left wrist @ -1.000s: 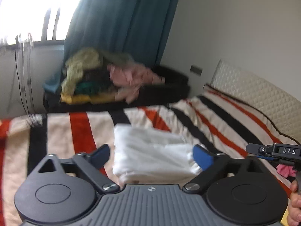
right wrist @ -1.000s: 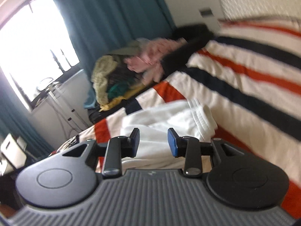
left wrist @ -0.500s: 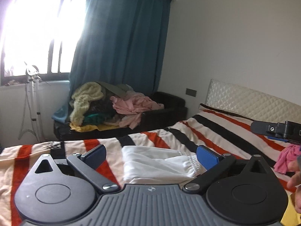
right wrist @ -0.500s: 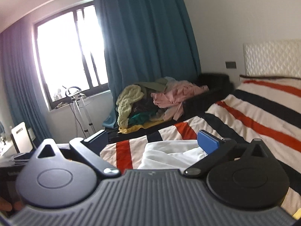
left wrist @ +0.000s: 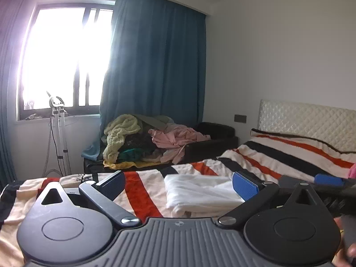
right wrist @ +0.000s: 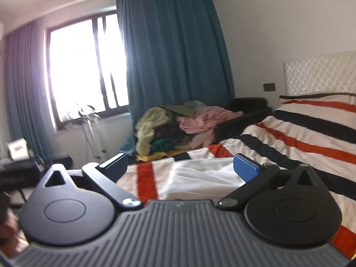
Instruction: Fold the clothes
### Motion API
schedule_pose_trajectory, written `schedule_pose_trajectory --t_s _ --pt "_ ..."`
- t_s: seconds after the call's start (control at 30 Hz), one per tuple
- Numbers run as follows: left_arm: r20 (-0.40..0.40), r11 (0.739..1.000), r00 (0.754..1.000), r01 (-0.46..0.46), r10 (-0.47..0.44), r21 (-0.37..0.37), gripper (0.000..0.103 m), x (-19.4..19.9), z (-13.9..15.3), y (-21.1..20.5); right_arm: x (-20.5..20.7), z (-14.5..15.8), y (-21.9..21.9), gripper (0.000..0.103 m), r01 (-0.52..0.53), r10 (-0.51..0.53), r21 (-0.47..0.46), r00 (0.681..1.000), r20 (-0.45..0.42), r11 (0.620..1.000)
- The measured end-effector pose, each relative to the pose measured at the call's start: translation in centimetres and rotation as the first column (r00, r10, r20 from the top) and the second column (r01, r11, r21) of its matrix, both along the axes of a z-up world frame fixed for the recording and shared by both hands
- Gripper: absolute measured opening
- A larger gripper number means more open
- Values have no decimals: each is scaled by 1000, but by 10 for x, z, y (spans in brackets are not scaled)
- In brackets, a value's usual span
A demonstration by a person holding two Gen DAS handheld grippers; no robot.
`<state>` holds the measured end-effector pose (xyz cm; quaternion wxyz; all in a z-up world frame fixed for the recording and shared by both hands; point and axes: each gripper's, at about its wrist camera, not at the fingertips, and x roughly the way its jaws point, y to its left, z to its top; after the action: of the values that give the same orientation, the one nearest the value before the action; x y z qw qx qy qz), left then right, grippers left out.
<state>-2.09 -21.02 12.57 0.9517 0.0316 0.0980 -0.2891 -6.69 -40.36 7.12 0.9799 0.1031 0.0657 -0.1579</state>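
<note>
A folded white garment (left wrist: 200,192) lies flat on the striped bedspread (left wrist: 278,158), a short way in front of both grippers. My left gripper (left wrist: 180,184) stands open, nothing between its blue pads, with the garment beyond its right finger. In the right wrist view my right gripper (right wrist: 180,166) is wide open and holds nothing, and the same white garment (right wrist: 200,178) lies just past its fingertips. One blue pad of the right gripper (left wrist: 329,179) shows at the right edge of the left wrist view.
A heap of loose clothes (left wrist: 155,138) covers a black sofa (left wrist: 213,138) beyond the bed. A teal curtain (left wrist: 155,66) and a bright window (left wrist: 62,55) are behind it. A steamer stand (left wrist: 57,133) is at left, a quilted headboard (left wrist: 307,120) at right.
Both grippers have drawn back from the white garment and levelled out, so more of the room shows. The right gripper's jaws went from nearly shut over the garment to wide open.
</note>
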Motion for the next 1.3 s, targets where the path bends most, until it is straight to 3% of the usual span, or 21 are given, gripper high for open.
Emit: schedule_pose_trajectory --t_s 0.27,0.37,0.6,1.3 --pt "-24 1000 1000 -11 11 10 103 25 -42 1 14 -57 15 103 33 -33 -3 996 -78 999" --pt "-68 1000 998 -16 16 -1 103 40 -50 1 18 -61 21 103 30 -33 -38 996 -82 999" --pt "-109 999 993 -41 39 -15 103 53 -59 6 26 -69 20 103 30 -32 -18 994 -109 999" --pt "-118 998 992 -47 51 30 103 51 -66 1 34 -74 15 103 32 -27 28 990 -135 999"
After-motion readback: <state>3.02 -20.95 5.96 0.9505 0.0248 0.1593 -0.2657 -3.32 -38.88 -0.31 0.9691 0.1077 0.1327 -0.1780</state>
